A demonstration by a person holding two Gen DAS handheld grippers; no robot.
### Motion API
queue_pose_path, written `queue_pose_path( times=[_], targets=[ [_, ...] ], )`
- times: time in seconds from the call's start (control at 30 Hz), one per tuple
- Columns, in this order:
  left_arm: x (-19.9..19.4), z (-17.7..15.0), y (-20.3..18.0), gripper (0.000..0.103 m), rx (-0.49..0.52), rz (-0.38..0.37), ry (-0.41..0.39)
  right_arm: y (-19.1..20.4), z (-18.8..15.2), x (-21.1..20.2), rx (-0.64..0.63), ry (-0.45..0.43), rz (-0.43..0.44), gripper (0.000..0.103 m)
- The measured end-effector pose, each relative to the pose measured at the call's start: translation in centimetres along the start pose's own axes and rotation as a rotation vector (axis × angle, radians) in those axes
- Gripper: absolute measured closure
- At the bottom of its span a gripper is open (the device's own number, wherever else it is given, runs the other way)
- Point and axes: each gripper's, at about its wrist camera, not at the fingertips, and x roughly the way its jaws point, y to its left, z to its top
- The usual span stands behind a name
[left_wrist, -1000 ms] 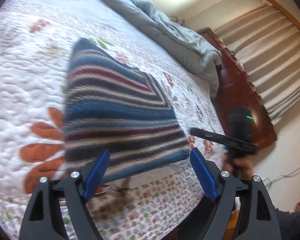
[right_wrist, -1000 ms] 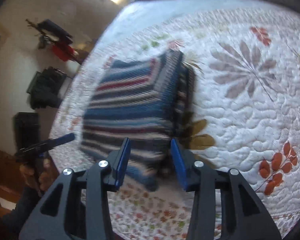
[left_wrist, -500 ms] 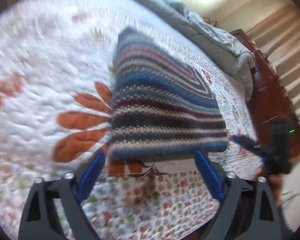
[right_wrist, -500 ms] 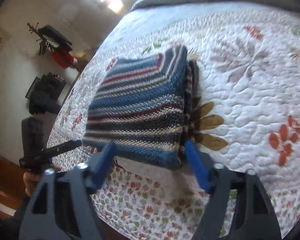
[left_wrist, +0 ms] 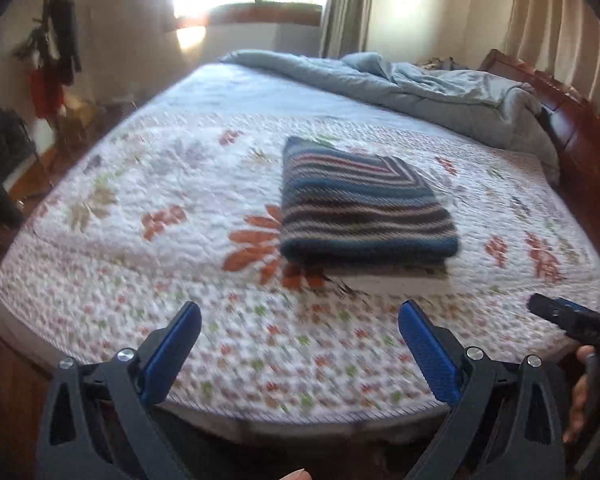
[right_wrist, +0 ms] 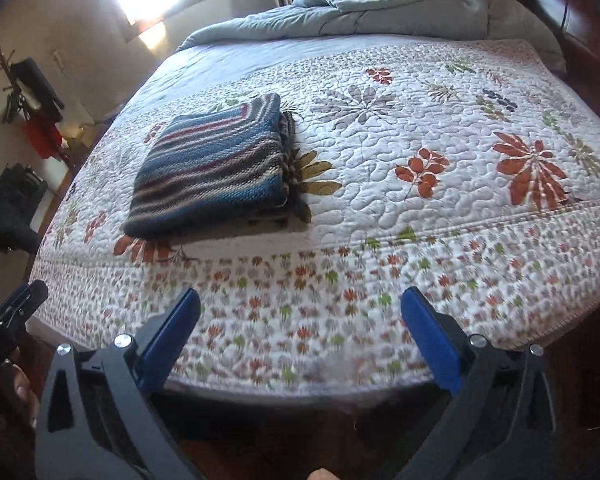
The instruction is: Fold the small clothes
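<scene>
Both grippers, left point(left_wrist: 300, 344) and right point(right_wrist: 300, 334), released; right fingers opening, nothing between them. Folded knit point(left_wrist: 359, 208) lies on bed point(left_wrist: 100, 240) beyond fingers. Risk: stacked layers visible at knit's edge may slump unaided.

Both wrist views over bed point(left_wrist: 100, 184)

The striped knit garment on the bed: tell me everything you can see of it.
The striped knit garment is folded into a thick, roughly square bundle of several layers. Its coarse knit carries bands of blue, dark grey, cream and dark red, which meet at an angle near one far corner. It lies flat on the floral quilt, partly covering an orange leaf print, with layered edges showing along one side. Nothing else touches it; both grippers are clear of it.
</scene>
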Motion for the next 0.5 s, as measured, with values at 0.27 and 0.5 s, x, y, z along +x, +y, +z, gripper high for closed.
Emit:
queue_pose_path(
  times=[0.27,0.5],
  targets=[
    [-6.4,-1.3,-2.6,0.004,0.029,-0.054,-0.06,2.0,-1.8,-8.5,-0.052,-0.188,-0.008,0.003],
    [-10.1,-2.3,-4.8,0.004,0.054,-0.012,-0.092,4.6,-3.2,-13.5,-0.124,-0.279,-0.061,0.003]
  ],
)
